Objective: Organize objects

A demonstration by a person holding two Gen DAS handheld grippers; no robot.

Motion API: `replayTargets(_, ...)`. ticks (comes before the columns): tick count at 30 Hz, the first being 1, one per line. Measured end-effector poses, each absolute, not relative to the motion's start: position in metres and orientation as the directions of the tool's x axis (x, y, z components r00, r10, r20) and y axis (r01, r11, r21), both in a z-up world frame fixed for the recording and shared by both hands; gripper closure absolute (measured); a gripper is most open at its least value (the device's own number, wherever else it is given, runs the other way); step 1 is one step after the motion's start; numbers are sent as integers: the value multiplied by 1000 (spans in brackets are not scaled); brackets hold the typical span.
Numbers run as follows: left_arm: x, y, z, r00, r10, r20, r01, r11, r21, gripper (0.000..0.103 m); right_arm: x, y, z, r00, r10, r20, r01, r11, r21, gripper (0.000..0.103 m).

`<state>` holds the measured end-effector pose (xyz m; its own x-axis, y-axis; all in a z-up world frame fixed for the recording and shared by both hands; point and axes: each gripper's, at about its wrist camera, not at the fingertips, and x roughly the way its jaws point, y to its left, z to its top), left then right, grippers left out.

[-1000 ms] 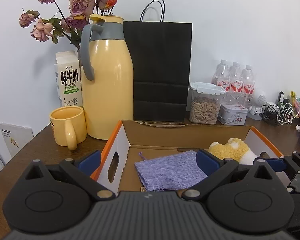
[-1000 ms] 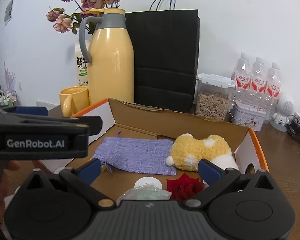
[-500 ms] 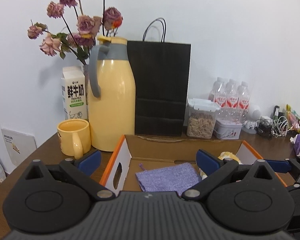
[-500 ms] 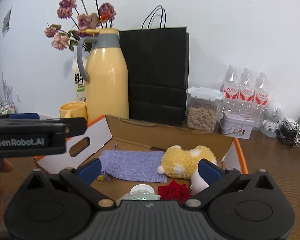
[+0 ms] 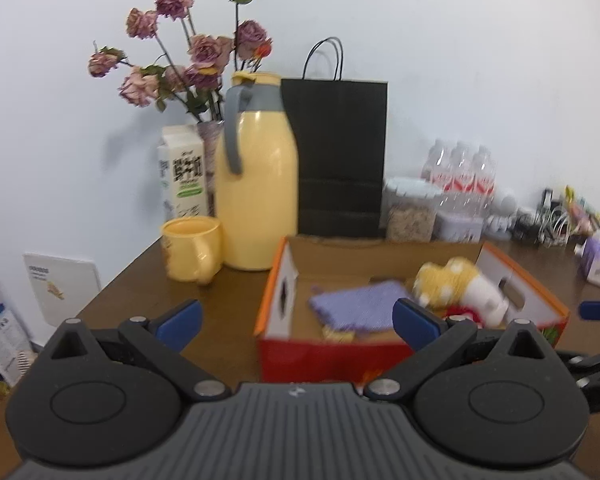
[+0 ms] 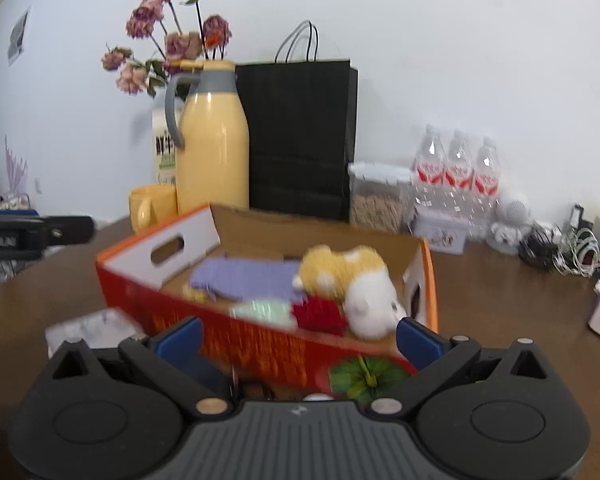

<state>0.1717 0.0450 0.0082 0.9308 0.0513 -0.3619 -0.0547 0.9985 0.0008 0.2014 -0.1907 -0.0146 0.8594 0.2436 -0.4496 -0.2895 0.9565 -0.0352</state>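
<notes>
An open orange cardboard box (image 5: 284, 292) (image 6: 148, 280) sits on the brown table. Inside lie a purple cloth pouch (image 5: 356, 306) (image 6: 244, 278), a yellow and white plush toy (image 5: 456, 284) (image 6: 352, 276), a red rose (image 6: 320, 312) and a pale green packet (image 6: 260, 310). My left gripper (image 5: 298, 316) is open and empty, held back in front of the box. My right gripper (image 6: 298, 334) is also open and empty, near the box's front wall. The left gripper's side shows at the left of the right wrist view.
Behind the box stand a yellow thermos (image 5: 256, 196), yellow mug (image 5: 192, 248), milk carton (image 5: 182, 172), dried roses (image 5: 188, 56), black paper bag (image 5: 340, 156), seed jar (image 5: 410, 212) and water bottles (image 6: 456, 176). Cables (image 6: 560, 248) lie at the right. A clear wrapper (image 6: 88, 328) lies left of the box.
Both grippers have pulled back and up from over the box; the box now appears smaller and its red front wall shows. Both stay open and empty.
</notes>
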Motion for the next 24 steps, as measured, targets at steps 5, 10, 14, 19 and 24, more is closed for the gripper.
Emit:
replayTargets(5, 152, 63, -8, 907, 85, -413, -87, 996, 14, 0, 184, -201, -33, 832, 216, -510, -279, 959, -49, 0)
replayTargets(10, 136, 78, -24, 877, 121, -464, -134, 991, 6, 0, 174, -210, -53, 801, 194, -567, -266, 963, -47, 0)
replayTargets(14, 129, 85, -29, 867, 128, -482, -152, 988, -10, 0, 168, -214, -60, 788, 201, -581, -276, 960, -42, 9)
replayTargets(19, 125, 87, -28, 864, 134, -485, -164, 986, -20, 0, 172, -214, -61, 781, 214, -586, -290, 956, -37, 32)
replayTargets(24, 125, 86, -27, 866, 132, -483, -164, 986, -25, 0, 183, -207, -63, 765, 233, -600, -331, 942, -56, 57)
